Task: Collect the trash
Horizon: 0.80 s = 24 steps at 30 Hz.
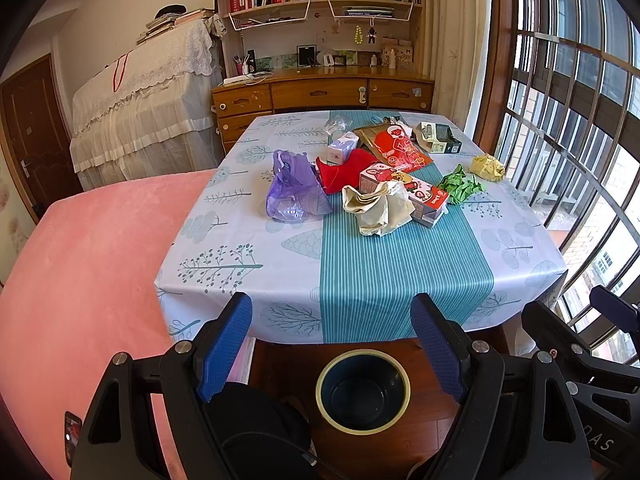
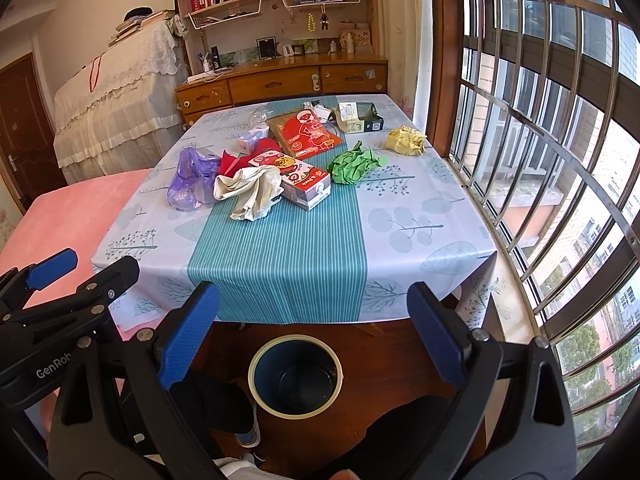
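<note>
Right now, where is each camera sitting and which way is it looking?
Left wrist view: it sits on the left gripper, held low before the table, looking forward over the bin at the trash pile; its own blue fingers show, and the right gripper at the right edge.
Right wrist view: it sits on the right gripper, facing the same way, closer to the window; the left gripper shows at the left edge.
Both share the table, bin and green paper ball.
</note>
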{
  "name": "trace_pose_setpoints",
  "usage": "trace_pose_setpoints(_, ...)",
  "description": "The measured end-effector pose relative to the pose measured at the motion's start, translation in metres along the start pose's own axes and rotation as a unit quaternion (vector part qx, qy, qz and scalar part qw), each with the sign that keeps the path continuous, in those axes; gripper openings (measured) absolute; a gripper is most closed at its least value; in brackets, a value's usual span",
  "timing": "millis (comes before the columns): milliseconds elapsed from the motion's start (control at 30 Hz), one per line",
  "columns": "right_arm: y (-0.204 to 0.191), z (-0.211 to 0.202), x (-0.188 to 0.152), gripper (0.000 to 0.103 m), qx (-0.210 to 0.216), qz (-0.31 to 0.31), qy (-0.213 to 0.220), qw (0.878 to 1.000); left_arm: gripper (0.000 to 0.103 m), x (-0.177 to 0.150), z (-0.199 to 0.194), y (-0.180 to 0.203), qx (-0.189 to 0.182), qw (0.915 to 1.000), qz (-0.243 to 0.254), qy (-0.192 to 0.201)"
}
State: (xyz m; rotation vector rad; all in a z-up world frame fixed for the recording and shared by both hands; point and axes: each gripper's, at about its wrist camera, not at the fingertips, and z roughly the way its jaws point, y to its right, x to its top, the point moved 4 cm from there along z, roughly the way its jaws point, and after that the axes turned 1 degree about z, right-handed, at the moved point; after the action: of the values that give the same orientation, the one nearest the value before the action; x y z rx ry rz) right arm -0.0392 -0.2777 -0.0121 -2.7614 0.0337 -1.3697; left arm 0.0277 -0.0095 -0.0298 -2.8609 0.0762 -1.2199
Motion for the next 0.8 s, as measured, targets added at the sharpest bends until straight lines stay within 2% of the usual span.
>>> trace_pose_setpoints(800, 0.0002, 0.0009, 0.0006, 0.094, 0.004, 0.004, -0.002, 1.0, 0.083, -0.0015, 0.002, 0.0022, -0.003, 1.0, -0.002, -0.002)
